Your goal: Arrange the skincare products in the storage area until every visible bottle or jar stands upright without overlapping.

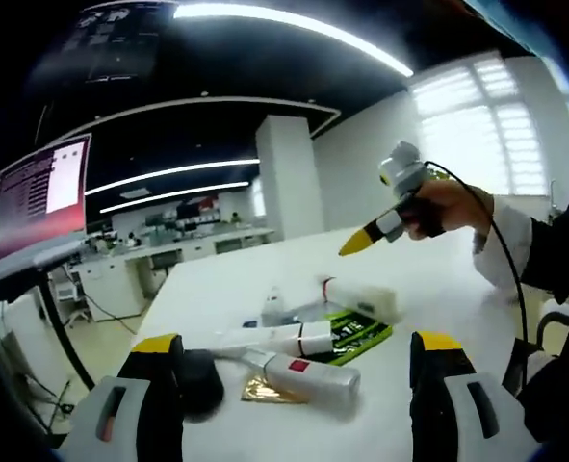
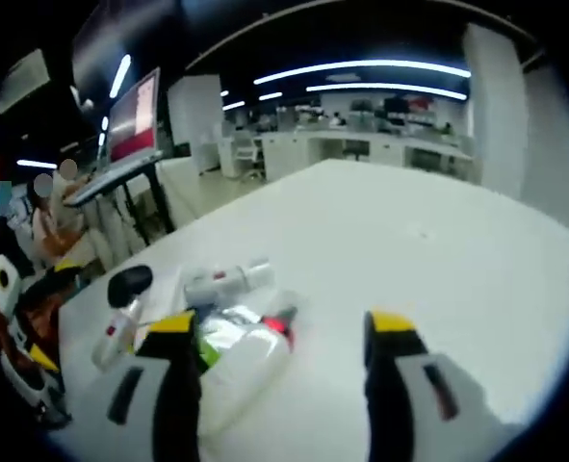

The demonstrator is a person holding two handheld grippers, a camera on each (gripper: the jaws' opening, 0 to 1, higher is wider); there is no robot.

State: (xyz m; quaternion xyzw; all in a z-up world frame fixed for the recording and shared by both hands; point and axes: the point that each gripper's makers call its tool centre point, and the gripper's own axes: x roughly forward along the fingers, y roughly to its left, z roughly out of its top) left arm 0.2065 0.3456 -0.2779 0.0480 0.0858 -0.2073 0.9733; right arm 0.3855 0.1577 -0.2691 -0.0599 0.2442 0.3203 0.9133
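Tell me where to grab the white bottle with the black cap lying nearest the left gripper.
Grip the white bottle across its round body, near the middle, coming down from above. It lies on its side on the table, so the black cap end gives little purchase. The left gripper is already open.

**Both grippers open above the white table**

The left gripper (image 1: 298, 361) hangs low over the white table (image 1: 438, 289), jaws spread wide with nothing between them. The right gripper (image 1: 356, 243) is raised higher above the table, gripped in a hand (image 1: 448, 207); in the right gripper view its own jaws (image 2: 282, 337) stand apart and empty.
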